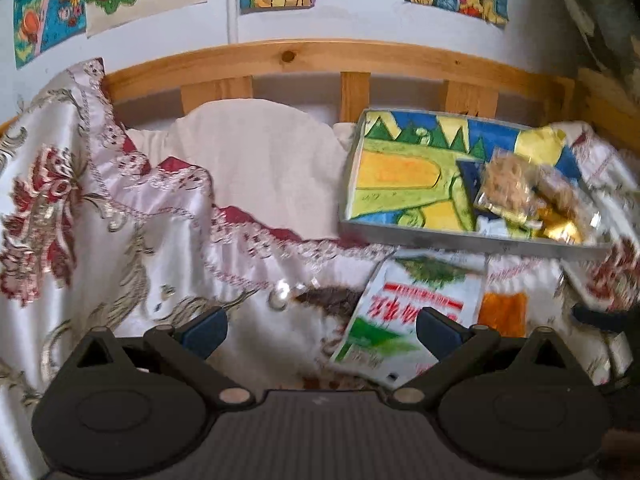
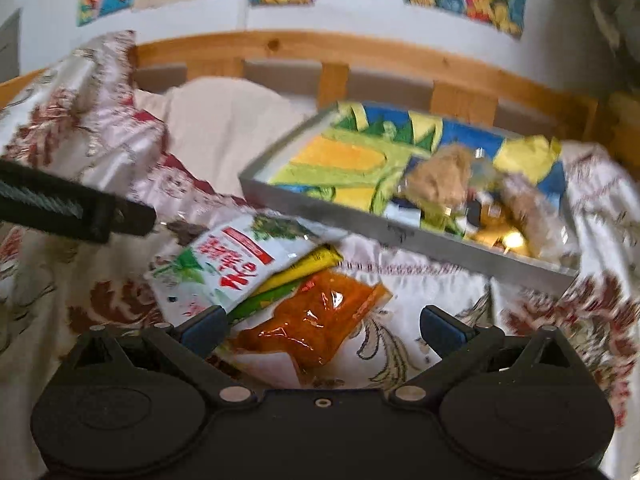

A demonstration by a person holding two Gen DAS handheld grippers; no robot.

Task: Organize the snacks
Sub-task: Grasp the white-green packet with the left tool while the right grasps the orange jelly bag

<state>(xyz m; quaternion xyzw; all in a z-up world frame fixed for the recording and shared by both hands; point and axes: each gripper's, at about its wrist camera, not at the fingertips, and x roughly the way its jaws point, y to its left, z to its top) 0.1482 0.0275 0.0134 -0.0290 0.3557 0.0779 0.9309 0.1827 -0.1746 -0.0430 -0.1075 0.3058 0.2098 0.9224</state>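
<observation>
A shallow grey tray (image 1: 460, 238) (image 2: 360, 224) with a colourful drawing on its floor lies on the embroidered cloth. It holds clear-wrapped brown snacks (image 1: 516, 184) (image 2: 444, 176) and a gold packet (image 1: 560, 232). In front of the tray lie a white and green packet (image 1: 412, 312) (image 2: 216, 268), a yellow-green stick packet (image 2: 296, 272) and an orange snack bag (image 2: 320, 320) (image 1: 504, 312). My left gripper (image 1: 320, 330) is open and empty, left of the white packet. My right gripper (image 2: 322, 328) is open above the orange bag, not touching it.
A wooden bed rail (image 1: 320, 60) (image 2: 360, 56) runs behind, with a white wall and drawings above. A cream pillow (image 1: 256, 160) lies left of the tray. The left gripper's body (image 2: 72, 208) shows at the left of the right wrist view.
</observation>
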